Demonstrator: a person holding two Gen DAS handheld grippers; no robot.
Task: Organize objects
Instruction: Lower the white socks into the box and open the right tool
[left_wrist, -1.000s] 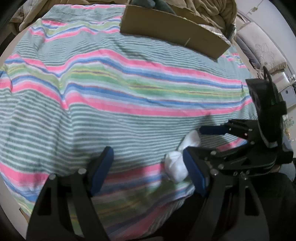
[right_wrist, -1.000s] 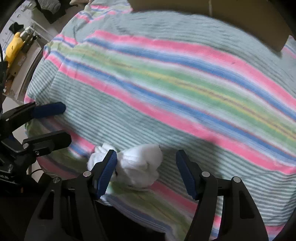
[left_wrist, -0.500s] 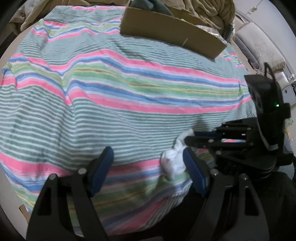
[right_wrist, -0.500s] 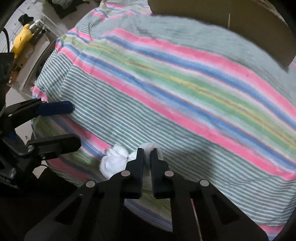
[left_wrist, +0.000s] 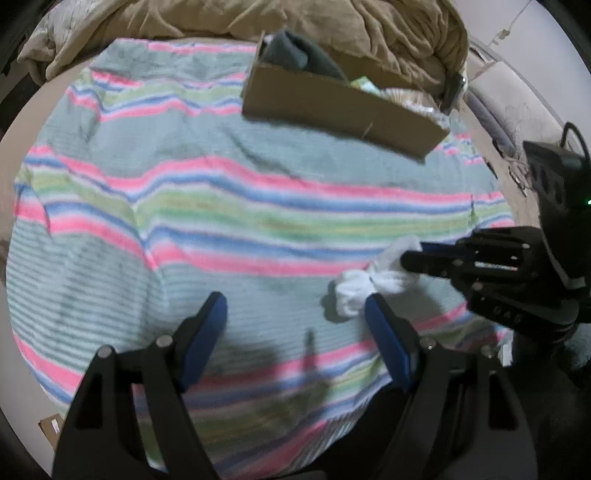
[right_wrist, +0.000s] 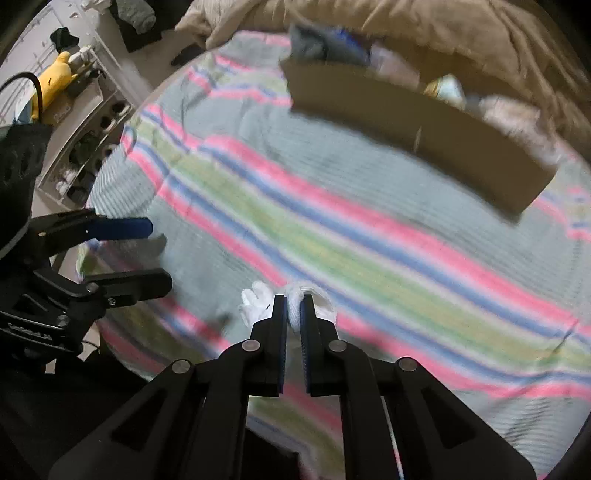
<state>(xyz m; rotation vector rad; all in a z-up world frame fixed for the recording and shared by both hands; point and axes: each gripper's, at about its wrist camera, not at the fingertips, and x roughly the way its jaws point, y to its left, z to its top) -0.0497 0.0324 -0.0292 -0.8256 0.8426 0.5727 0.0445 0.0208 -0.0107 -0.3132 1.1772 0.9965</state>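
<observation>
In the right wrist view, the right claw (right_wrist: 293, 308) sits at 6 o'clock, its 2 fingers nearly together and clenched on a white bundled cloth (right_wrist: 255, 306). Part of the cloth bulges out to the left of the fingers and a smaller part shows to their right. It lies over the near edge of the striped blanket (right_wrist: 369, 236), which covers the bed in bands of pink, blue, green and grey.

At 9 o'clock in that view the left claw (right_wrist: 147, 253) hangs released, its blue-padded fingers (right_wrist: 122, 228) well apart, nothing between them.

The left wrist view gives the same scene from the other side. The left claw (left_wrist: 295, 317) spreads wide at 6 o'clock over bare blanket (left_wrist: 258, 206). The white cloth (left_wrist: 354, 291) lies just beside its right finger, at about 4 o'clock, and the right claw (left_wrist: 410, 258) reaches in from 3 o'clock and pinches the cloth's far end.

Farther out, toward 12 o'clock, a cardboard box (left_wrist: 343, 110) rests on the blanket with a dark grey garment (left_wrist: 295, 51) standing out of its left end and pale items at its right end, too blurred to name. Behind the box lies a rumpled tan duvet (left_wrist: 369, 33).

At 10 o'clock in the right wrist view, a shelf unit (right_wrist: 85, 122) stands off the bed with a yellow toy (right_wrist: 55, 81) on top.
</observation>
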